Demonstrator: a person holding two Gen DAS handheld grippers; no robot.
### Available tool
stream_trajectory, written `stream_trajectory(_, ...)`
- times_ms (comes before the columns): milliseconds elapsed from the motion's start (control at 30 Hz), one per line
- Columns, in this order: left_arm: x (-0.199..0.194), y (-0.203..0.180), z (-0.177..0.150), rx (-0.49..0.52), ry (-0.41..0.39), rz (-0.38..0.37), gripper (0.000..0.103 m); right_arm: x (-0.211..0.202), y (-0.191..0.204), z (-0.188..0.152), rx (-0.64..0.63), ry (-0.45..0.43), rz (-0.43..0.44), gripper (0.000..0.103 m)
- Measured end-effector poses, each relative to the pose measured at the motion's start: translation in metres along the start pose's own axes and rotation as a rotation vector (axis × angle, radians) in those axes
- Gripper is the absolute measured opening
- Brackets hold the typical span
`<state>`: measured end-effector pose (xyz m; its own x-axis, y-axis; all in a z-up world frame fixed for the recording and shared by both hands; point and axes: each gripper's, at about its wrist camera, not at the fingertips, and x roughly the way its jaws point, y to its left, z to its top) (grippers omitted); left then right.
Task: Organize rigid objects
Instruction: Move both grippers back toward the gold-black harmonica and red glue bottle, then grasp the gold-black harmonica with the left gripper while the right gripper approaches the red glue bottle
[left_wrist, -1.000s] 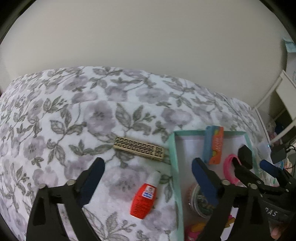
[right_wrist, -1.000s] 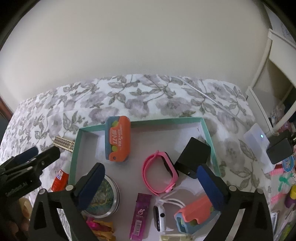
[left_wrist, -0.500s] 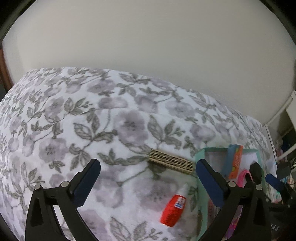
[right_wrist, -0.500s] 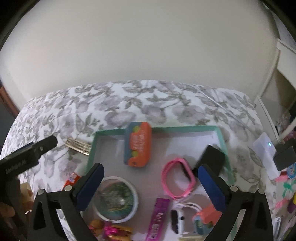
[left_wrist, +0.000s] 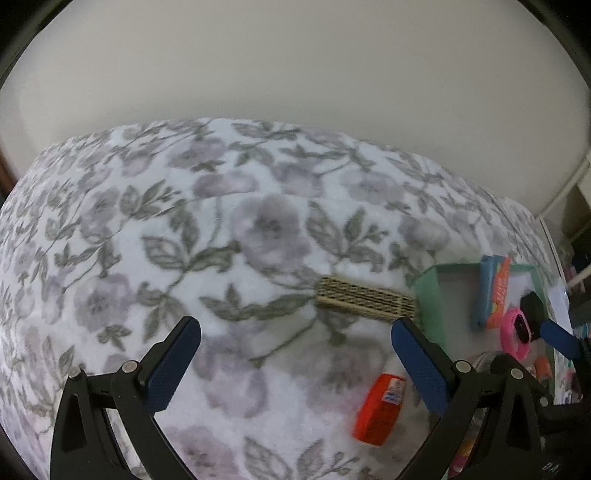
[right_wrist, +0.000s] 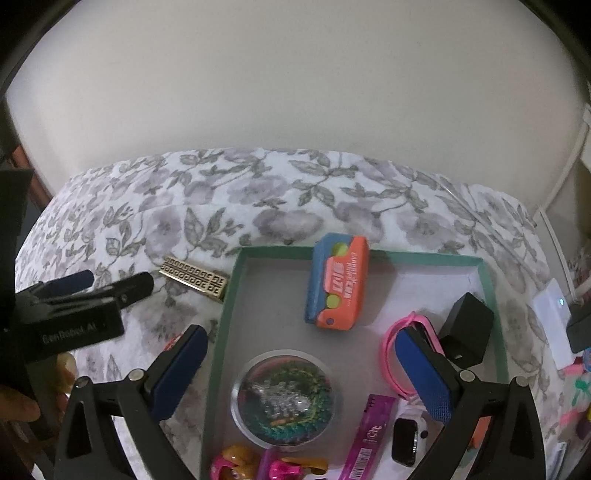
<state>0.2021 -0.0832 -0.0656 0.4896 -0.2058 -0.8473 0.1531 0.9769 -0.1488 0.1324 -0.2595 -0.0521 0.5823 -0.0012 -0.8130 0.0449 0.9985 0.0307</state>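
A teal-rimmed tray (right_wrist: 225, 314) lies on the flowered blanket. It holds an orange and blue box (right_wrist: 338, 282), a pink watch band (right_wrist: 391, 343), a black cube (right_wrist: 467, 328), a round clear dish (right_wrist: 284, 397) and a purple packet (right_wrist: 369, 435). A gold patterned bar (left_wrist: 364, 301) (right_wrist: 195, 278) and an orange glue bottle (left_wrist: 380, 410) lie on the blanket left of the tray. My left gripper (left_wrist: 295, 363) is open and empty above the blanket, left of the bottle. My right gripper (right_wrist: 303, 373) is open and empty over the tray.
The tray (left_wrist: 430, 295) shows at the right of the left wrist view. A white device (right_wrist: 552, 325) and small colourful items lie right of the tray. Pink and yellow toys (right_wrist: 258, 465) sit at the tray's near edge. A pale wall stands behind the bed.
My left gripper has swung left, so the bar, bottle and tray now sit further right in its view. My right gripper has also shifted left over the tray.
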Motion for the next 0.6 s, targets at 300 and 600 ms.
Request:
stream_trajectory(300,0.024,-0.013,0.013,-0.078,-0.017,-0.011,0.103,-0.002,-0.021,0.000,0.066,-0.009,0.015,0.103)
stream_trajectory(600,0.056,-0.036,0.023,-0.029,0.059,0.058,0.103,0.006,-0.025,-0.002,0.078,0.012,0.034,0.103)
